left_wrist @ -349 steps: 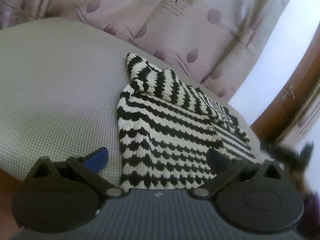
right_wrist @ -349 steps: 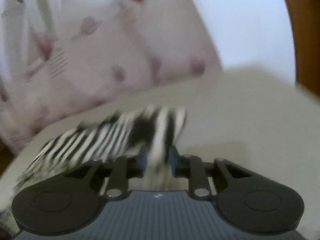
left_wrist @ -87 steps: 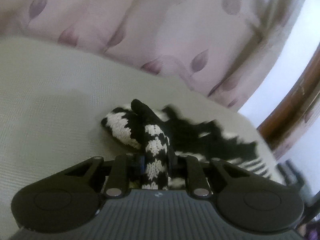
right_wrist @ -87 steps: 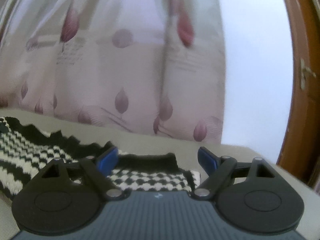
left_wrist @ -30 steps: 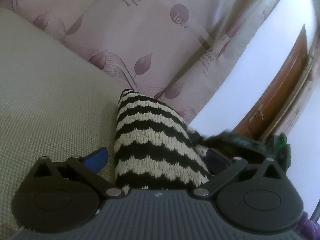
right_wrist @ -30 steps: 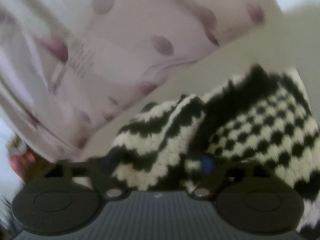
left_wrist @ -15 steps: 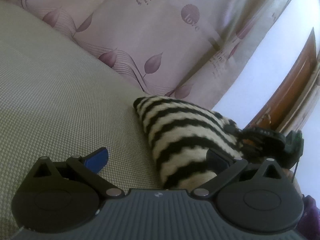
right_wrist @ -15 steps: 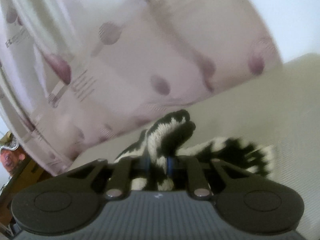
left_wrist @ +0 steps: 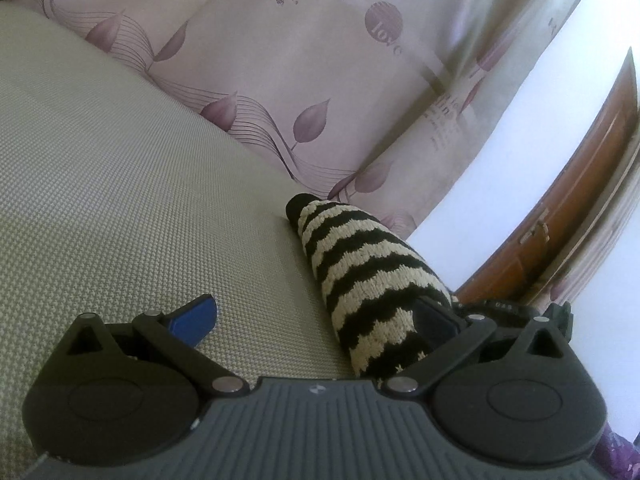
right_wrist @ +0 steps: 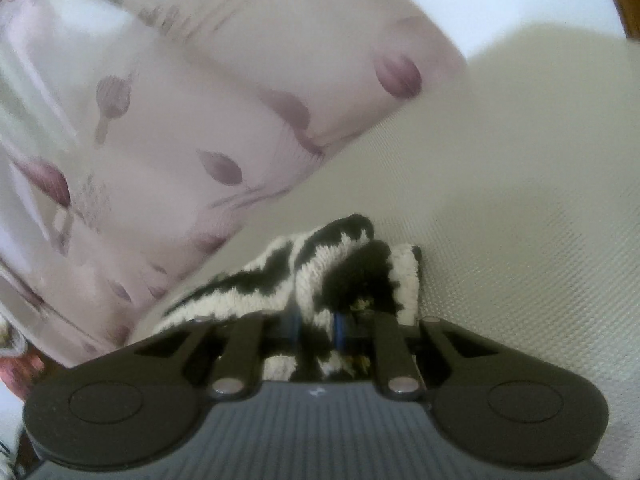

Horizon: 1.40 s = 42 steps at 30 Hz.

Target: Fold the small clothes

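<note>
On the grey-green woven bed surface point(left_wrist: 120, 184) sits the black-and-cream striped knit sweater point(left_wrist: 360, 276), bunched into a narrow folded hump. From my left wrist view it runs from the near right side away toward the curtain.

Left claw point(left_wrist: 316, 316): jaws wide apart, nothing clamped. Blue left pad point(left_wrist: 194, 314) hangs over bare bed surface, well clear of the knit. Right pad sits just beside the near end of the sweater; I can't tell whether it touches. Most of the sweater lies between the two fingers but off to the right one.

Right claw point(right_wrist: 316, 328): jaws pulled nearly together and clamped on a fold of the sweater point(right_wrist: 320, 272). Blue pad edges are visible on both sides of a pinched strip of knit. Fabric bulges out above the pads and spills to the left; a cream ribbed edge stands just right of the grip. Frame is motion-blurred, so finer detail of the pinch is not readable.

The right claw's black body also shows in my left view, at the far right behind the sweater point(left_wrist: 504, 308).

Background: pink curtain with purple leaf print and some lettering point(left_wrist: 280, 80) behind the bed, pale wall, brown wooden door point(left_wrist: 568, 232) at right.
</note>
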Each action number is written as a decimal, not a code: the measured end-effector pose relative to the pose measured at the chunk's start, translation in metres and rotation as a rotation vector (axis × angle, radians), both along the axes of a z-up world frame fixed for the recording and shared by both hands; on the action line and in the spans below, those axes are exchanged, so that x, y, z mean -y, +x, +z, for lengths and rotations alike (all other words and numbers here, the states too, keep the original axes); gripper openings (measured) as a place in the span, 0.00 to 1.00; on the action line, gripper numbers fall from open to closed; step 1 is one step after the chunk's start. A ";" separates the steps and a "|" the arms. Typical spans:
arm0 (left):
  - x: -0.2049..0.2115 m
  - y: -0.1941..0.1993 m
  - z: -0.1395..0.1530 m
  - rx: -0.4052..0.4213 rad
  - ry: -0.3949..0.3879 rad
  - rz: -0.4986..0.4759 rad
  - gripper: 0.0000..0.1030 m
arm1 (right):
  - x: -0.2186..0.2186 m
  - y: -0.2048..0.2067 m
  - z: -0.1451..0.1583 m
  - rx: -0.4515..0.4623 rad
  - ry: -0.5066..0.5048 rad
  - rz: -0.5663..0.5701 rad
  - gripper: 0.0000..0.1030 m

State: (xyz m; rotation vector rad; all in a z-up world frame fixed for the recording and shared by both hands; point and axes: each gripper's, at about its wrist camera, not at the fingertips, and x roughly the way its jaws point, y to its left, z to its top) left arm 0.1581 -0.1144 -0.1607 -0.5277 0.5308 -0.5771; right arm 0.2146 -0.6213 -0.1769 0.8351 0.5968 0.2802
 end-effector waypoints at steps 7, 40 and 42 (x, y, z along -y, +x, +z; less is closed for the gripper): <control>0.003 -0.001 0.002 -0.003 0.013 0.003 1.00 | 0.013 -0.002 -0.013 0.001 0.087 -0.013 0.27; 0.138 -0.074 0.018 0.411 0.722 -0.204 0.75 | -0.001 -0.109 0.011 0.105 -0.154 0.131 0.08; 0.150 -0.067 0.012 0.399 0.790 -0.206 0.76 | -0.002 -0.107 0.010 0.104 -0.155 0.135 0.08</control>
